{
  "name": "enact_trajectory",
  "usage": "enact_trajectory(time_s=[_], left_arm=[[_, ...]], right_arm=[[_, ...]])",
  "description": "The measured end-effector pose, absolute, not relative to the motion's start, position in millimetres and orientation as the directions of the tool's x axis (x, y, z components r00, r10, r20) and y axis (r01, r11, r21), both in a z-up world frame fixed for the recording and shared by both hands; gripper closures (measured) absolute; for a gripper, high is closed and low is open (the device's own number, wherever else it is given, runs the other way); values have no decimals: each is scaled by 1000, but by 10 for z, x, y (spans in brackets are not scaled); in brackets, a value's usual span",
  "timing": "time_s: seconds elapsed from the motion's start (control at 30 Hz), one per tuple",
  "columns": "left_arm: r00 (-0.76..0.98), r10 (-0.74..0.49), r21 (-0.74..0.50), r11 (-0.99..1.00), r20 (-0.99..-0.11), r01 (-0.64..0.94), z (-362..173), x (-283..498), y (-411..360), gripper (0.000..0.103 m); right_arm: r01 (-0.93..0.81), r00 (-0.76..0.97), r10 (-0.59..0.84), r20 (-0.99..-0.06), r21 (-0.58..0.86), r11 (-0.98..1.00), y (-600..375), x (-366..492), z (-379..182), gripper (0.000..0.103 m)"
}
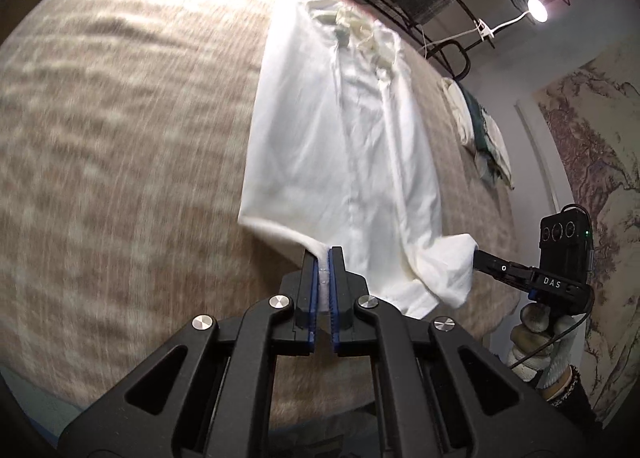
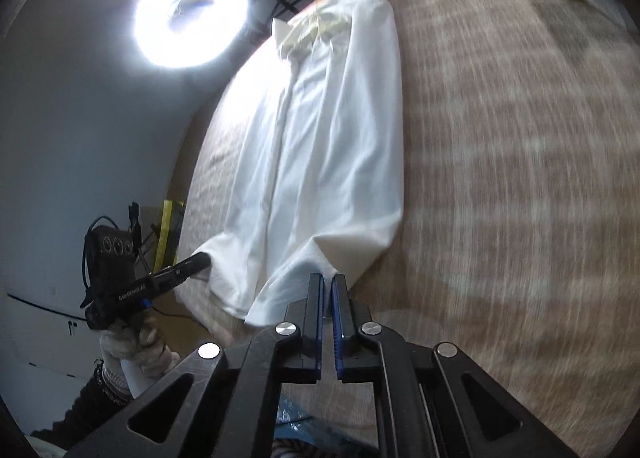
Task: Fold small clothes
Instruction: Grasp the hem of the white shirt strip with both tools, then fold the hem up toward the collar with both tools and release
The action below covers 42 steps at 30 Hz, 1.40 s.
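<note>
Both claws are pinching the near hem of the white shirt [image 1: 340, 130]: the left gripper [image 1: 323, 258] has its blue pads pressed together on cloth at one hem corner, and the right gripper [image 2: 328, 282] is clamped on the other corner, a bunched fold wrapped over its tip in the left wrist view. Largest item is the tan woven bedcover [image 1: 120, 138], which carries the garment lengthwise, collar [image 1: 352, 24] at the far end, close to the far edge of the surface. Judgement: the step in hand is carrying the hem toward the collar for a crosswise fold. To do it well, both corners should rise level and travel together, keeping the hem taut so the sides land aligned; the bunched corner wants smoothing at set-down. Open cover lies broad on the shirt's left; a small pile of pale and dark-green fabric [image 1: 480, 130] rests well apart on its right.
</note>
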<state>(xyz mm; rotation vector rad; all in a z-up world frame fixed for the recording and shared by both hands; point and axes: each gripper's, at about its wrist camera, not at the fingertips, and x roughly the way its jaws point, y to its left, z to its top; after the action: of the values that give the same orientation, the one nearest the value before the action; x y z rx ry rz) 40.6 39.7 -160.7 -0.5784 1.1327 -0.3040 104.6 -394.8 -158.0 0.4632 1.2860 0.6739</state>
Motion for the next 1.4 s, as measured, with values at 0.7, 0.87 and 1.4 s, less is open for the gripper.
enact_trajectory(time_s=[0.7, 0.87, 1.4], left_arm=[[447, -464, -573, 807, -765, -142, -1730, 1587, 552, 101], [446, -452, -561, 815, -772, -145, -1797, 1694, 559, 100], [504, -467, -583, 807, -726, -92, -1578, 1654, 717, 50]], right_arm=[[-104, 263, 654, -710, 653, 750, -3899, 2142, -1552, 102], [-86, 259, 639, -724, 642, 762, -3912, 2208, -1628, 102], [-333, 294, 615, -732, 525, 783, -3774, 2051, -1269, 79]])
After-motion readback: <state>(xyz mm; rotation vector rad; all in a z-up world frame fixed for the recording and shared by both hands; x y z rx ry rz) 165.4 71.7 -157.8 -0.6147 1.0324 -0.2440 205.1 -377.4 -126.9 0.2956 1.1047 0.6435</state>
